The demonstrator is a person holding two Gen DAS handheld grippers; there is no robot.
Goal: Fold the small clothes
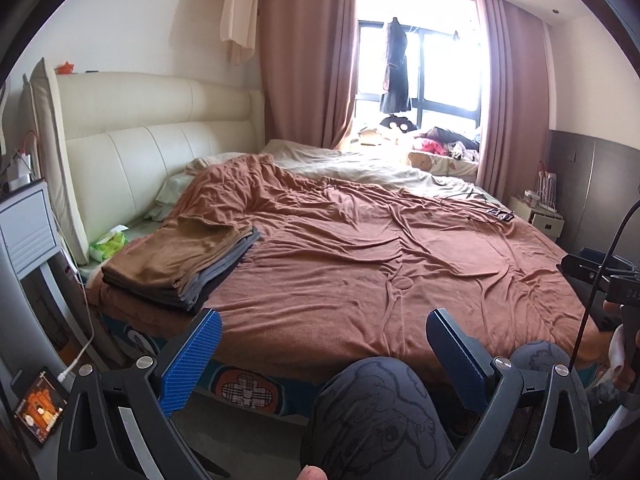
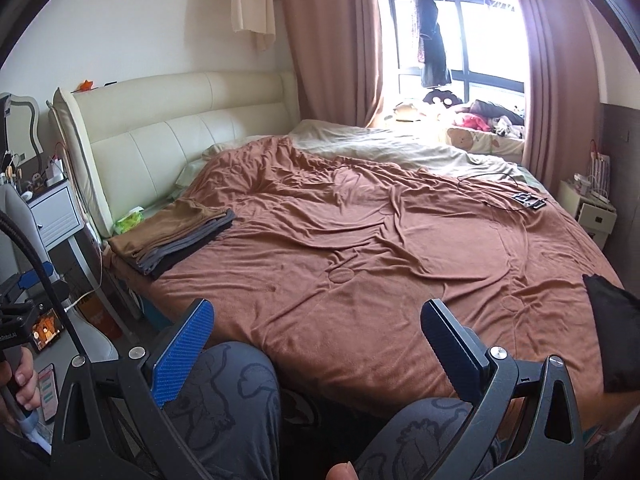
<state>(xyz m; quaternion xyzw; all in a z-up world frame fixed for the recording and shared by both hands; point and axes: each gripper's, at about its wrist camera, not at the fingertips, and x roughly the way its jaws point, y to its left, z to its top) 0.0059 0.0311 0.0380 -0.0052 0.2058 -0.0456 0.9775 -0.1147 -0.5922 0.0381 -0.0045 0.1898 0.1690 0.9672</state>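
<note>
The left gripper has its two blue-padded fingers spread wide with nothing between them, held low above the person's knee in patterned grey trousers, just short of the near edge of the bed; the right gripper stands the same way, fingers far apart and empty, over the person's knees at the same bed edge; each view catches the other tool at its margin, gripped by a hand. Beyond the fingertips lies a wrinkled rust-brown blanket covering most of the bed; the stack of folded clothes, a tan piece on top of grey and dark ones, rests on the blanket at the near left corner, just beside a green tissue pack and near the cream headboard; a black cloth lies at the right edge of the blanket in the right wrist view; a cable with a small dark device sits far across the bed; pink curtains frame a bright window where a dark garment hangs.
</note>
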